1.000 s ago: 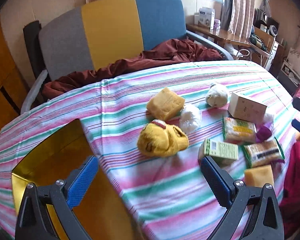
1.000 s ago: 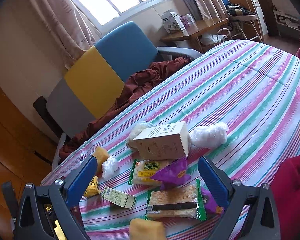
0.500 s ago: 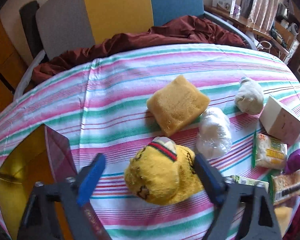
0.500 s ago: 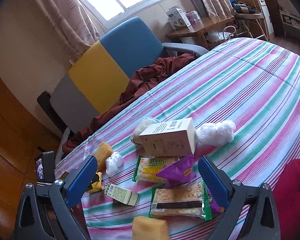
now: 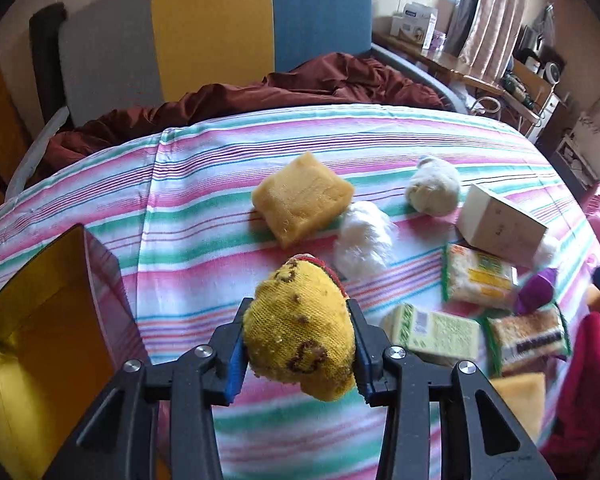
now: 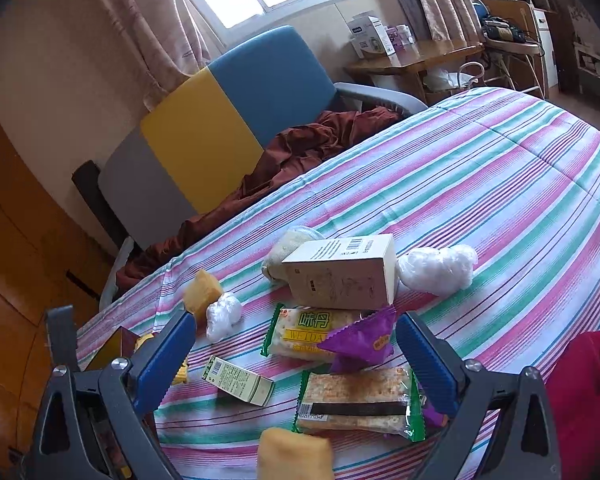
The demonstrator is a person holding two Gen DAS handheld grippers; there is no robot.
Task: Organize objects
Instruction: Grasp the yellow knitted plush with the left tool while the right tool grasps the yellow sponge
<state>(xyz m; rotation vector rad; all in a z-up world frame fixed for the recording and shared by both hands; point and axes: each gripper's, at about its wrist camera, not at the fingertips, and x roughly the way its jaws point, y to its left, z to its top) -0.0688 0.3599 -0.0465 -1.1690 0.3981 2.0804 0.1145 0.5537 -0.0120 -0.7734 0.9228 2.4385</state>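
We judge the yellow knitted sock bundle (image 5: 300, 330) to be light, soft and squashy: it will give under pressure and not slip, and it is best taken across its fat middle. It sits at the near edge of the striped bed (image 5: 204, 208), just right of the open gold box (image 5: 40, 340) and near a yellow sponge (image 5: 302, 198) and a white plastic wad (image 5: 364, 238). Our left gripper (image 5: 298, 354) has just been closing and now has its blue pads pressed into both sides of the bundle. Our right gripper (image 6: 296, 360) stands wide apart and empty, over the cracker packet (image 6: 358, 402) and purple sachet (image 6: 360, 340).
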